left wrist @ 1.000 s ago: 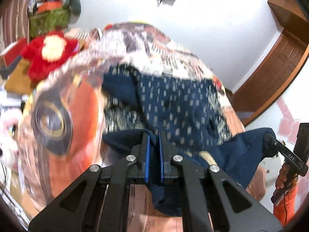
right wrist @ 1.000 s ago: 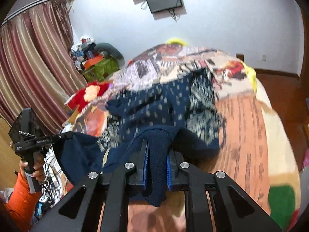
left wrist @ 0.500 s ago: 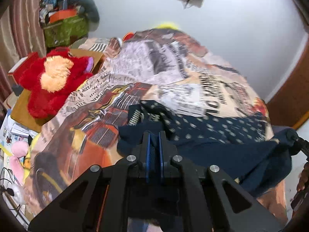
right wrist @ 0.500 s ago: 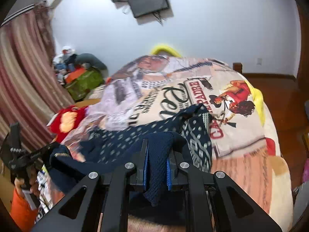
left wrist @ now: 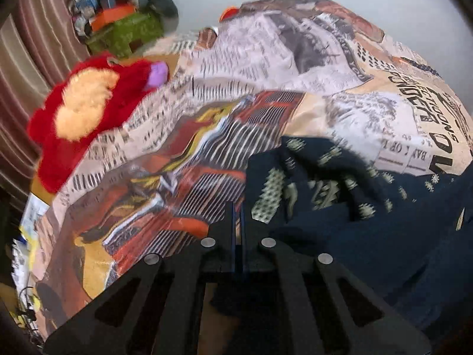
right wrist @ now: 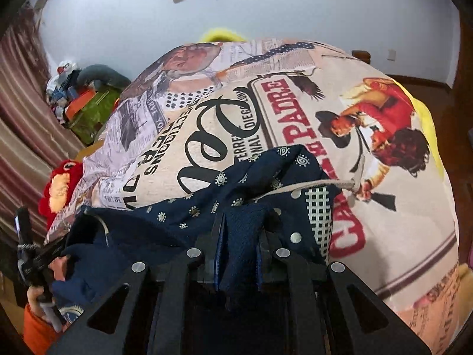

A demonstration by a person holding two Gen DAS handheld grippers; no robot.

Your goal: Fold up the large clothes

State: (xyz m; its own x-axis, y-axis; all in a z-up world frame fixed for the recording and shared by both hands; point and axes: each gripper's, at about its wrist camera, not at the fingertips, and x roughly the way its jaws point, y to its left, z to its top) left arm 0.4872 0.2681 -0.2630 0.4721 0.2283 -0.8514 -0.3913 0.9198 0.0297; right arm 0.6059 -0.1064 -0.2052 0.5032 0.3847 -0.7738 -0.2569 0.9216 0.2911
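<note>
Both grippers have swung forward and down, carrying the navy garment (right wrist: 189,207) further up the printed bedspread (right wrist: 384,236).

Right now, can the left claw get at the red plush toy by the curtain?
Probably not yet. The left claw is shut on the navy patterned garment, so it has no free grip. The red plush toy sits beyond the printed bedspread, with nothing lying between.
</note>
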